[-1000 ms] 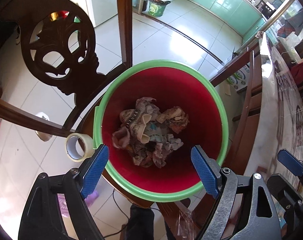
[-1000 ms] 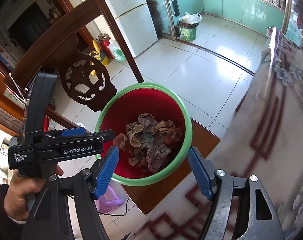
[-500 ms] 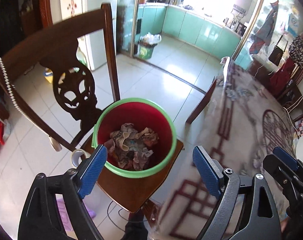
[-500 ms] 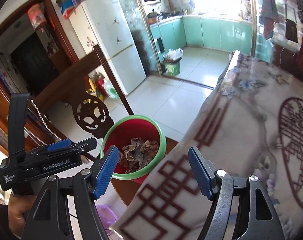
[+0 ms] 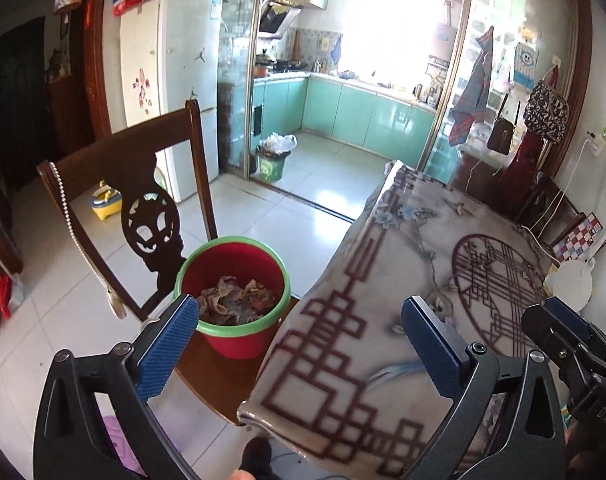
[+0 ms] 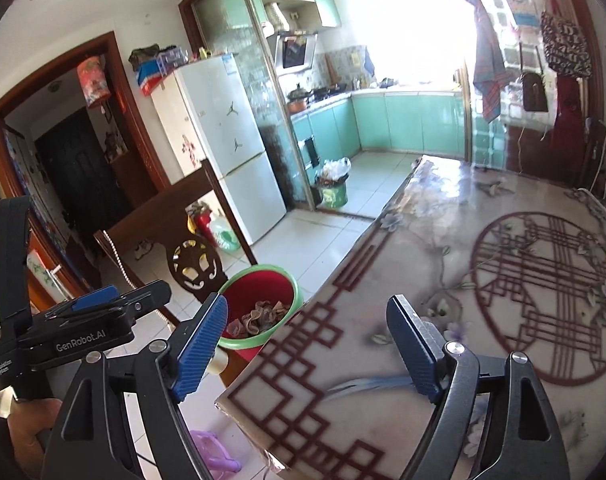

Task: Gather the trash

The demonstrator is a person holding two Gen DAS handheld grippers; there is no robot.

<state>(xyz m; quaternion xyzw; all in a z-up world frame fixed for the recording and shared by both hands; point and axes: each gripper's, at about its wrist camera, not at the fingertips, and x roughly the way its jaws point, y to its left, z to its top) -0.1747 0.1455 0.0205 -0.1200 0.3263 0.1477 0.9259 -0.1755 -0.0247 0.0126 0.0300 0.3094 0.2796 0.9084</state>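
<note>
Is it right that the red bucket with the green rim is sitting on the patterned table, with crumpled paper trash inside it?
Not quite. The red bucket sits on the wooden chair beside the patterned table, not on the table itself. The left wrist view shows this. It does hold crumpled paper trash.

Both grippers have pulled up and back from the bin [image 5: 233, 296], which a second ago filled each view from just below and now sits small and lower left on the chair [image 5: 219, 376]. The table [image 5: 423, 280] now fills the right of both views. The left gripper [image 5: 299, 344] and right gripper [image 6: 307, 344] are opening wider, nothing between their jaws.
</note>
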